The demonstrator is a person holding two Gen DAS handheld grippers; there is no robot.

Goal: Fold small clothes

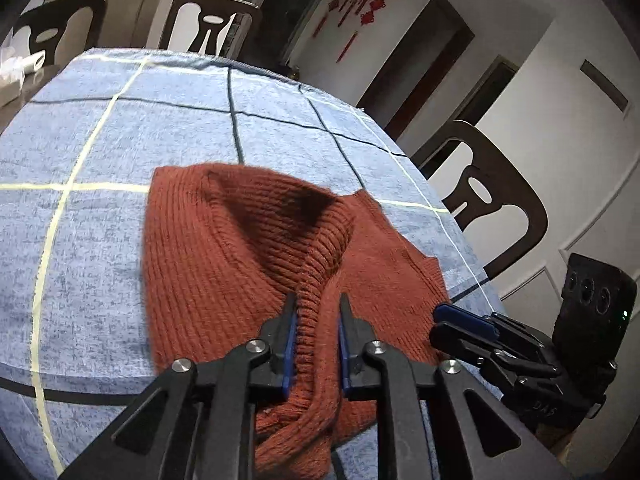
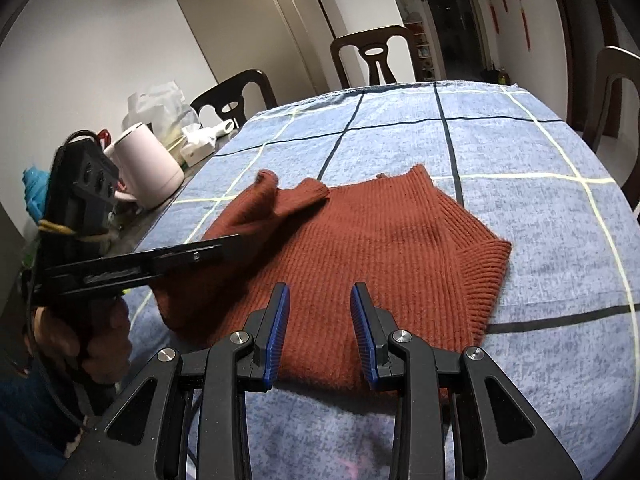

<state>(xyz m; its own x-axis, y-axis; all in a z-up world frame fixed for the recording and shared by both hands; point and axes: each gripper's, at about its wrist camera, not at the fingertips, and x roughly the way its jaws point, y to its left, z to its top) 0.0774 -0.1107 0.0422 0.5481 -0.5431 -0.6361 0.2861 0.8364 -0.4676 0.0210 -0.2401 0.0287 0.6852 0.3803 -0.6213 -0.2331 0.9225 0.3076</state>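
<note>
A rust-red knitted sweater (image 1: 240, 248) lies on the blue checked tablecloth (image 1: 100, 140). My left gripper (image 1: 318, 308) is shut on a ribbed edge of the sweater and holds that part raised in a fold. In the right wrist view the sweater (image 2: 380, 240) lies mostly flat, one sleeve folded over at the left. My right gripper (image 2: 320, 300) is open and empty, just above the sweater's near edge. The left gripper (image 2: 224, 246) shows there from the side, on the sweater's left part. The right gripper (image 1: 444, 316) shows at the right of the left wrist view.
A pink kettle (image 2: 148, 168), a plastic bag (image 2: 160, 104) and a tissue pack (image 2: 198, 142) stand at the table's left end. Dark wooden chairs (image 2: 376, 56) surround the table, one at the right (image 1: 492, 200). The tablecloth (image 2: 540, 220) spreads around the sweater.
</note>
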